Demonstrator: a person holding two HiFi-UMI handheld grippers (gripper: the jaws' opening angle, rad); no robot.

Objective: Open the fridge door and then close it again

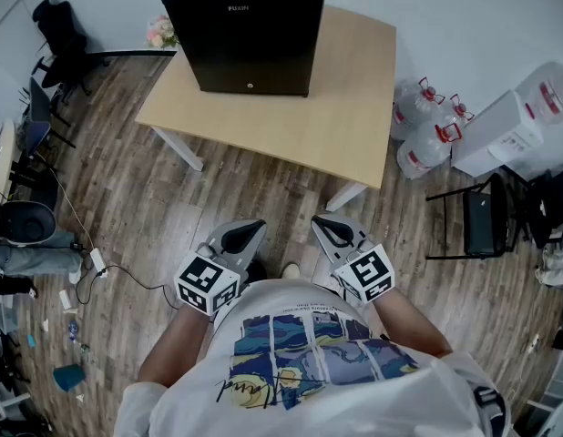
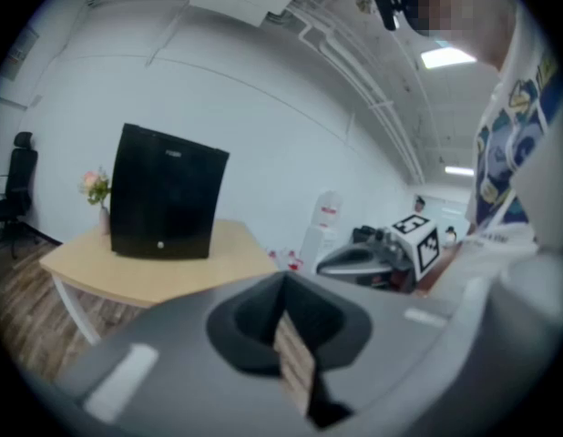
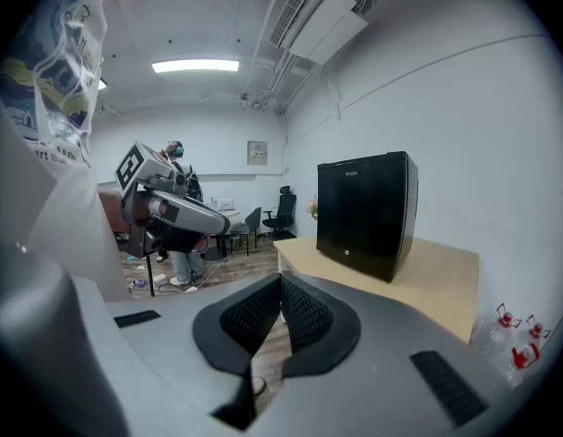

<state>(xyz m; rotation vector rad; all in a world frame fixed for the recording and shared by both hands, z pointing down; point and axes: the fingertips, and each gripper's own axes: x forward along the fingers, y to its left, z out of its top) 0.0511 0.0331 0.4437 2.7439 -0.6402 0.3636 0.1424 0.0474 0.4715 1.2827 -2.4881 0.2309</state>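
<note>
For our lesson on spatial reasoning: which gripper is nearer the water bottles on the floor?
Right. In the head view the right gripper is down-left of the water bottles; the left gripper is beyond it, farther left.

Head view steeply down, gripper views facing fridge (image 1: pixel 250 30)

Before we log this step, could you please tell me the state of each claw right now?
Left claw: closed, holding nothing.
Right claw: closed, holding nothing.
</note>
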